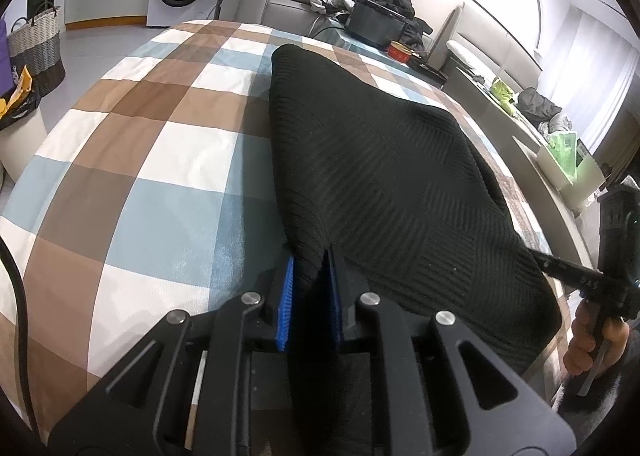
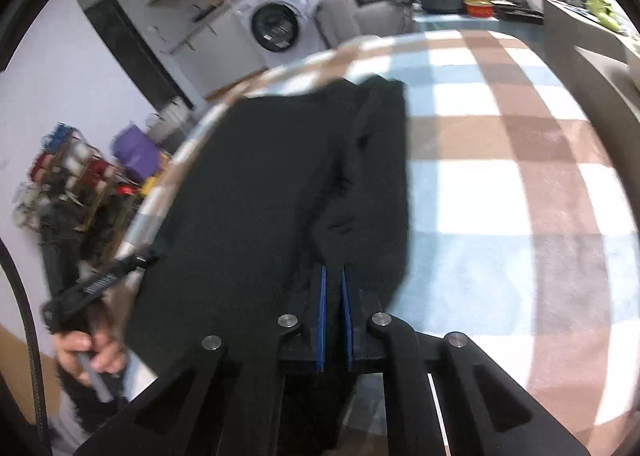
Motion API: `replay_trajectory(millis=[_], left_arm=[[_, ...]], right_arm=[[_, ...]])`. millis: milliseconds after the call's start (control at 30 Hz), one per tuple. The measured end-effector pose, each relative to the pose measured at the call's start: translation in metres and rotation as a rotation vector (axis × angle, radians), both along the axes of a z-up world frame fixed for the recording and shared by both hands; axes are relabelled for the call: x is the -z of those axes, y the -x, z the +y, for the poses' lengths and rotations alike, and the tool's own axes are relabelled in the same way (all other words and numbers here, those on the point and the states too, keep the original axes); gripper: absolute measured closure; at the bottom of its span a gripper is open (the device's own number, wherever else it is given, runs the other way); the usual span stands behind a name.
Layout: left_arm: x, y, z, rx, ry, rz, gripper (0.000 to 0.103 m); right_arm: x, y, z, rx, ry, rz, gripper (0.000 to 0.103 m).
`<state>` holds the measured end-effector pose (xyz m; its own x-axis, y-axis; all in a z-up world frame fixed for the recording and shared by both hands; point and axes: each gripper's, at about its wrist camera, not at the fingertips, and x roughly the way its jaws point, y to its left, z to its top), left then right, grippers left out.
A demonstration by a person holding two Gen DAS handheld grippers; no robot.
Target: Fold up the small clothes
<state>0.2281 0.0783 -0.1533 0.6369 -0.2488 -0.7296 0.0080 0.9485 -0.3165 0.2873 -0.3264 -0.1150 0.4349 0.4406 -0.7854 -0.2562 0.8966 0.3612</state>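
On a table spread with a blue, brown and white checked cloth [image 1: 132, 160], a black ribbed knit garment [image 1: 384, 176] lies flat with one long side already doubled over. At its left near corner, the left gripper [image 1: 310, 264] is clenched on the hem, blue pads pressing the knit. At the right near corner, the right gripper [image 2: 334, 276] is clamped on the hem too, fabric bunched between its narrow blue pads. The step in hand appears to be a two-corner grasp for the next fold; that move likely calls for lifting both corners together and carrying them evenly toward the far edge
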Motion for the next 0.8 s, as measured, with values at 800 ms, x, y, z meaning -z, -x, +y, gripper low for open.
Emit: replay_trajectory(millis=[800], left_arm=[[-0.001,0.002,-0.002,0.006,-0.008,-0.005,0.090]], right_arm=[[-0.036,-0.070,0.042,-0.025,-0.053,-0.162,0.097]])
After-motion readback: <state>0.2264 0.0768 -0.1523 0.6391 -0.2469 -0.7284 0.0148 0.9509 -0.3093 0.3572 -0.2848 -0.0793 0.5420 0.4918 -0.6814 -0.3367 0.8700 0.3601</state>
